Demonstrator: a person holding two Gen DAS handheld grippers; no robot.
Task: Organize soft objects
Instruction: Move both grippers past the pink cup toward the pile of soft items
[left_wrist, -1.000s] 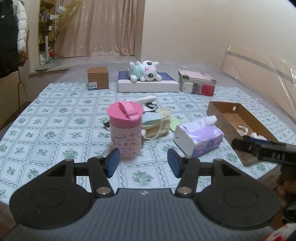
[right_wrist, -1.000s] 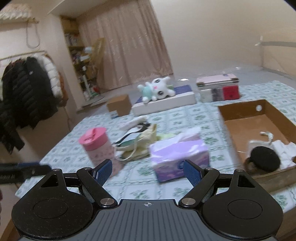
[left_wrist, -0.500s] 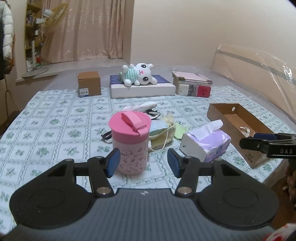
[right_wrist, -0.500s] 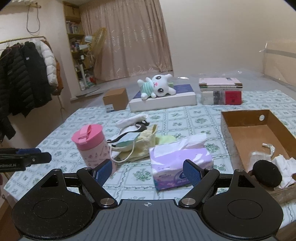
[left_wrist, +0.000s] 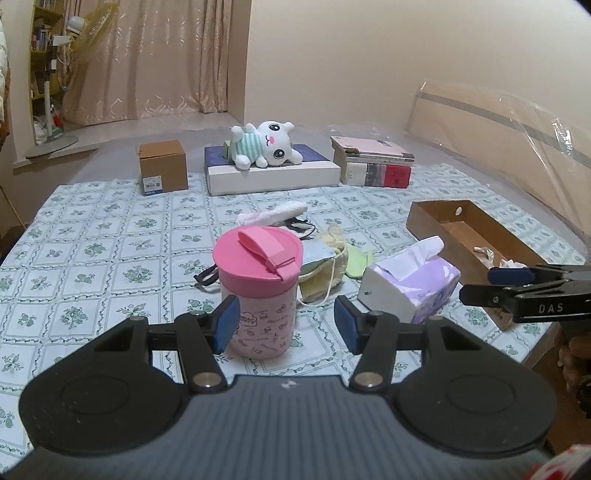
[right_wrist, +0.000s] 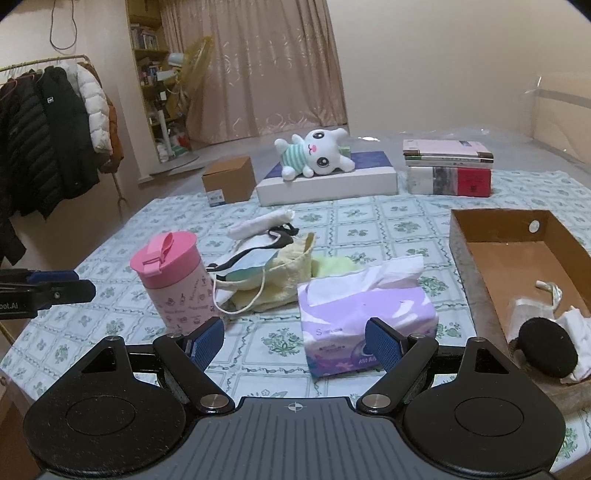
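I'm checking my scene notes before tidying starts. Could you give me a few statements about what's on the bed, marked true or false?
1. The plush toy lies on the flat white box. True.
2. The left gripper is shut on the pink cup. False: its jaws stand open, with the cup upright on the sheet beyond them.
3. A black round pad lies inside the brown cardboard tray. True.
4. The tissue pack sits inside the tray. False: it rests on the patterned sheet, left of the tray.
5. The right gripper holds a face mask. False: it is open and empty; the mask lies on the yellow pouch.
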